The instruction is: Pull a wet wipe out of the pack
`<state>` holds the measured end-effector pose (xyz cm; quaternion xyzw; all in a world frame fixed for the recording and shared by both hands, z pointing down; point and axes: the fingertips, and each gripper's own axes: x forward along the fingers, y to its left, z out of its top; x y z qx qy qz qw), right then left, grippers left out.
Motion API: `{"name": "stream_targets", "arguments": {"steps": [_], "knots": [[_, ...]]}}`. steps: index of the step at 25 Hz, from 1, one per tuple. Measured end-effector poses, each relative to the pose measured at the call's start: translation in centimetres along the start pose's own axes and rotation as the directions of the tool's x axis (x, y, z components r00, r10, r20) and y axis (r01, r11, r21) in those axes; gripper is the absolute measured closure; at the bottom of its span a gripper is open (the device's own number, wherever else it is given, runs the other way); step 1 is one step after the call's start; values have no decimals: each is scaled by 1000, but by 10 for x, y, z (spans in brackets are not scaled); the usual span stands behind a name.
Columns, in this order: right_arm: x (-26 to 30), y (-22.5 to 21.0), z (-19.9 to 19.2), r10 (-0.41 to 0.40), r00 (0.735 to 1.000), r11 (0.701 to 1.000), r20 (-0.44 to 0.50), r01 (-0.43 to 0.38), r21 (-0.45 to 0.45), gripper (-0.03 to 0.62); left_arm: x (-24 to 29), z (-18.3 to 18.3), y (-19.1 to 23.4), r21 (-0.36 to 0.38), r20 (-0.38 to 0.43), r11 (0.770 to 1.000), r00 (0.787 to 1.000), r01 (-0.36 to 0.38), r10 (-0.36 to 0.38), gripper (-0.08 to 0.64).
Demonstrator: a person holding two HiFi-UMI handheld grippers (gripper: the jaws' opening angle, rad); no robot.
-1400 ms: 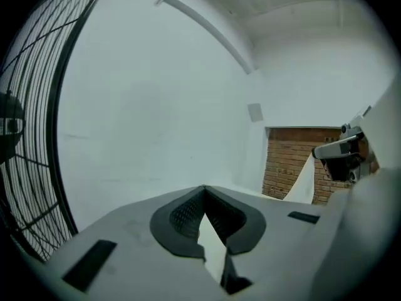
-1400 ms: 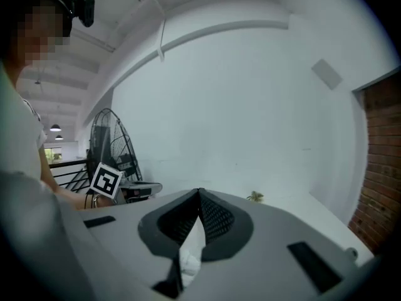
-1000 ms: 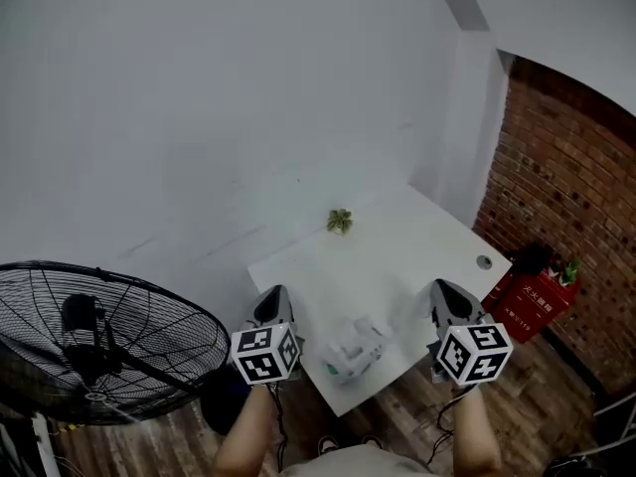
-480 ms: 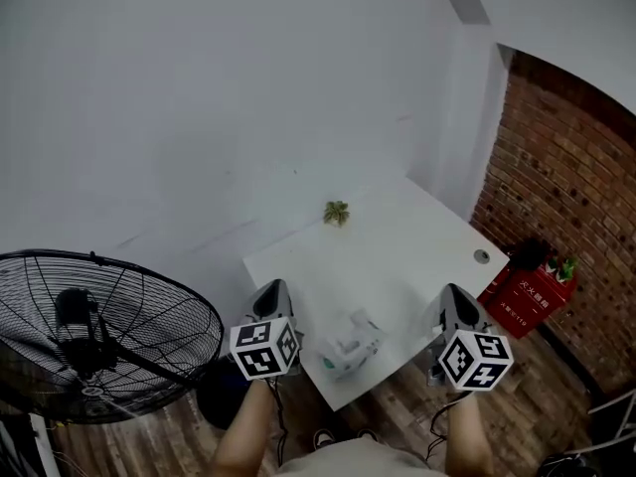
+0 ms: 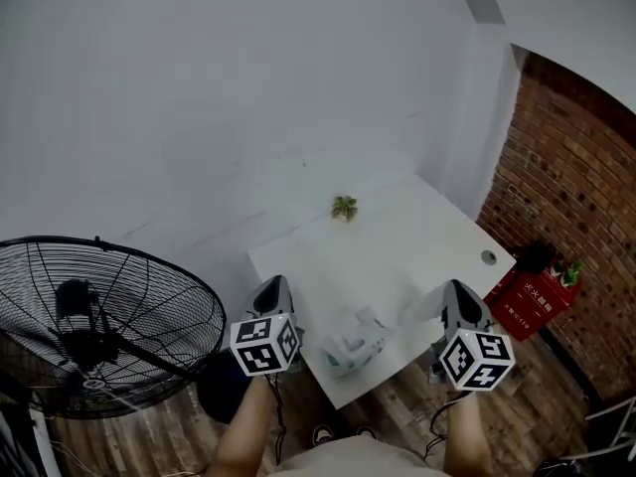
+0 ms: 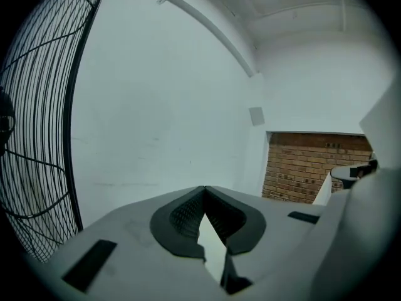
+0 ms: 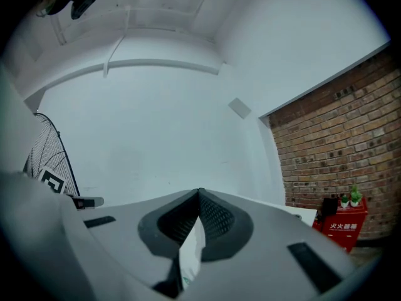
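The wet wipe pack (image 5: 354,347) is a small, soft, whitish packet with faint pale-green markings. It lies flat on the white tabletop (image 5: 397,246), close to the tabletop's near edge and a little in from its near corner. A white piece (image 5: 369,318) stands up from the pack's top; whether it is a raised flap or a wipe cannot be told.

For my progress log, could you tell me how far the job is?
Done: nothing yet. In hand: nothing; left gripper and right gripper are shut and empty, either side of the wet wipe pack on the table. Left: grip a wipe and pull it out.
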<state>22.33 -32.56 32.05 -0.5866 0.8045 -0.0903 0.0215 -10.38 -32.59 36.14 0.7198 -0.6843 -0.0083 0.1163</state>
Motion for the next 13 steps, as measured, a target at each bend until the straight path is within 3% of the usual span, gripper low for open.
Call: {"name": "stream_targets", "arguments": {"steps": [13], "knots": [[4, -1, -2, 0, 1000, 1000, 5, 0, 22, 591, 4, -3, 9, -4, -9, 1000, 1000, -7, 7, 555]]}}
